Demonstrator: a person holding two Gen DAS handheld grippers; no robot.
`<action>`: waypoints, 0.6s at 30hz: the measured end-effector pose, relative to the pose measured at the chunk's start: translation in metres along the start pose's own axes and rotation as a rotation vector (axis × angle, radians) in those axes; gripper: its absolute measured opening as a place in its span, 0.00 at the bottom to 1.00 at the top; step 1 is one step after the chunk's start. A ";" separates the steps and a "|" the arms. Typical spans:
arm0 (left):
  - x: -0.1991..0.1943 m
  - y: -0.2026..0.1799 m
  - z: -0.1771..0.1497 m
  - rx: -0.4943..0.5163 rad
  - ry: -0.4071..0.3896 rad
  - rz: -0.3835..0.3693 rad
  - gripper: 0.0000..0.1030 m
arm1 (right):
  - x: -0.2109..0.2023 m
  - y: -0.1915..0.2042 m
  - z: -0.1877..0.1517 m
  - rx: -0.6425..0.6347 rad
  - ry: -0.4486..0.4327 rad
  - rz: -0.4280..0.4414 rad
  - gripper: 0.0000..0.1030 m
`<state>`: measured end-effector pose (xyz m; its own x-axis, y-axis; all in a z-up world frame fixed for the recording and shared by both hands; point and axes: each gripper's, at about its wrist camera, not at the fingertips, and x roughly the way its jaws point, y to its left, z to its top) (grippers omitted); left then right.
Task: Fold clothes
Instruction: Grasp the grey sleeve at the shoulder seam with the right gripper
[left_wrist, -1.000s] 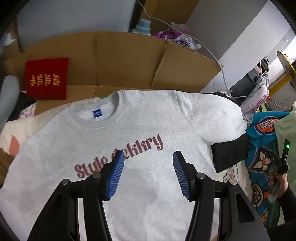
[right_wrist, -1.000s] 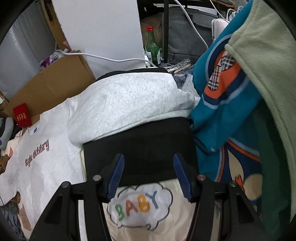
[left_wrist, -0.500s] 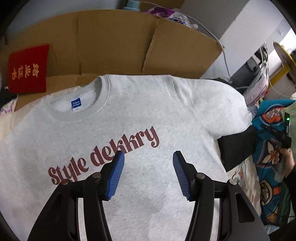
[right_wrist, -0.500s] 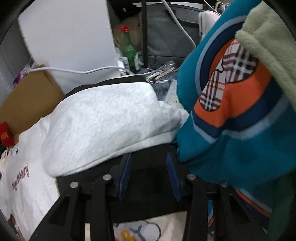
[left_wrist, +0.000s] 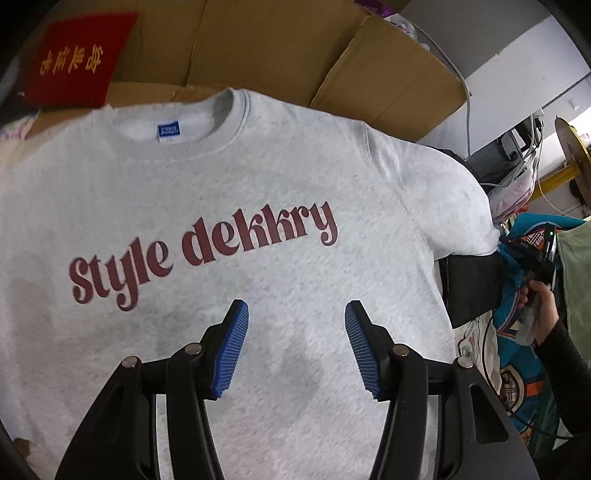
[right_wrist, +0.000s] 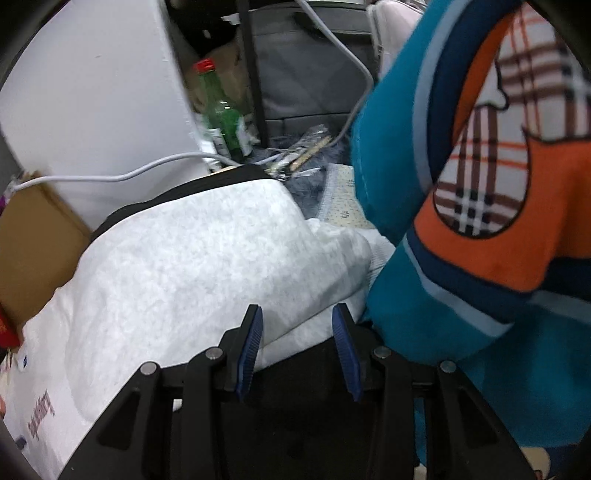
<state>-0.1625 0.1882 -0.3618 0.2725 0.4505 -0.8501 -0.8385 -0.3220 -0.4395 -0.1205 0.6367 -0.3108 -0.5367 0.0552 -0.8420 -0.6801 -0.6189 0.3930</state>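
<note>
A light grey sweatshirt (left_wrist: 258, 184) with maroon "Style dekkry" lettering lies flat, front up, collar toward the far side. My left gripper (left_wrist: 295, 314) hovers open over its chest, just below the lettering, with nothing between the pads. In the right wrist view, the sweatshirt's sleeve (right_wrist: 203, 258) bulges over a black cloth (right_wrist: 303, 380). My right gripper (right_wrist: 297, 314) stands at the sleeve's lower edge with its jaws partly narrowed. That edge shows between the tips, and the pads do not visibly press on it.
Flattened cardboard (left_wrist: 277, 48) and a red booklet (left_wrist: 77, 59) lie behind the collar. A teal cartoon blanket (right_wrist: 443, 314) crowds the sleeve's right side. A green bottle (right_wrist: 221, 118), a white cable (right_wrist: 110, 177) and a white panel stand beyond. A person's hand (left_wrist: 543, 306) shows at the right.
The left gripper sank closer to the sweatshirt, so the lettering looms larger. The right gripper moved forward over the black cloth to the sleeve's edge, and its jaws narrowed.
</note>
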 end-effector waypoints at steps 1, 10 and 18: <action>0.003 0.001 0.000 -0.005 0.002 -0.005 0.54 | 0.004 -0.001 0.001 0.016 0.003 -0.009 0.36; 0.028 0.001 0.010 -0.007 0.035 -0.034 0.54 | 0.034 -0.012 0.011 0.110 0.036 -0.057 0.36; 0.040 0.001 0.018 0.005 0.054 -0.045 0.54 | 0.029 -0.003 0.011 0.000 0.036 -0.104 0.06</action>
<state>-0.1606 0.2213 -0.3911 0.3351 0.4186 -0.8441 -0.8272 -0.2982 -0.4763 -0.1393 0.6485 -0.3326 -0.4451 0.0908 -0.8909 -0.7312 -0.6111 0.3031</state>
